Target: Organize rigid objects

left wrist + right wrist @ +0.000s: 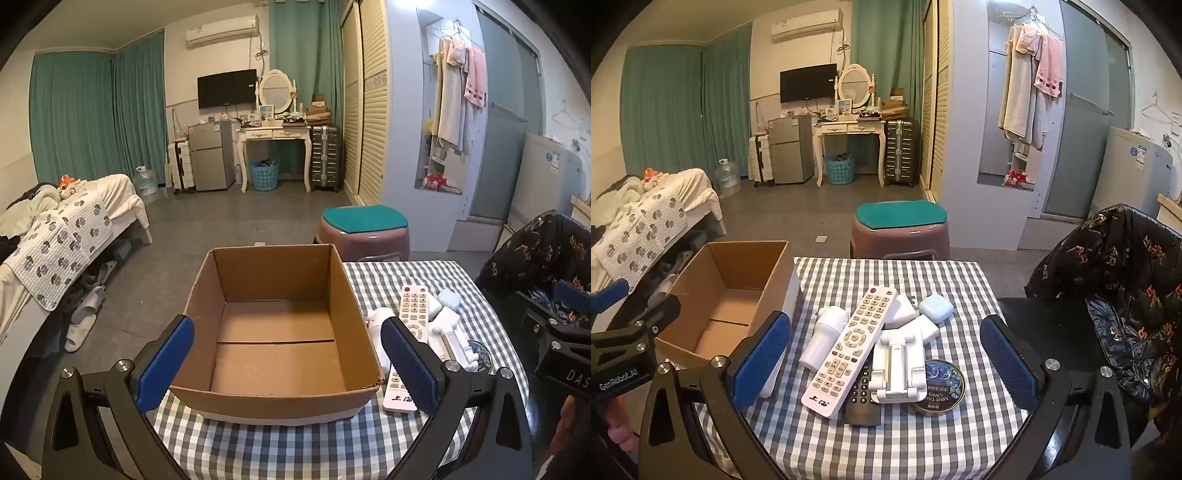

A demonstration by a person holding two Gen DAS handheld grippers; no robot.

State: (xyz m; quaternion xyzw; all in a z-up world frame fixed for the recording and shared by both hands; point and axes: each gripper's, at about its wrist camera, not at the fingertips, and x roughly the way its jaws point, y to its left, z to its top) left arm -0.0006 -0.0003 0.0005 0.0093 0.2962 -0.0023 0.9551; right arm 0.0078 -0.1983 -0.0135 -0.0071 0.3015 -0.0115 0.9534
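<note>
An empty cardboard box [277, 332] stands on the left of the checked table [886, 443]; it also shows in the right wrist view [727, 295]. My left gripper [288, 365] is open and empty, its pads on either side of the box's near end. My right gripper [882, 363] is open and empty around a pile: a white remote [851, 349], a black remote [862, 400] under it, a white phone stand [897, 369], a mint tin [940, 387], a white bottle-like device [825, 338], white chargers [899, 312] and a pale blue earbud case [935, 307].
A pink stool with a green cushion [900, 229] stands beyond the table. A chair with a black patterned jacket [1115, 295] is at the right. A bed [55, 236] with slippers under it lies to the left, off the table's left edge.
</note>
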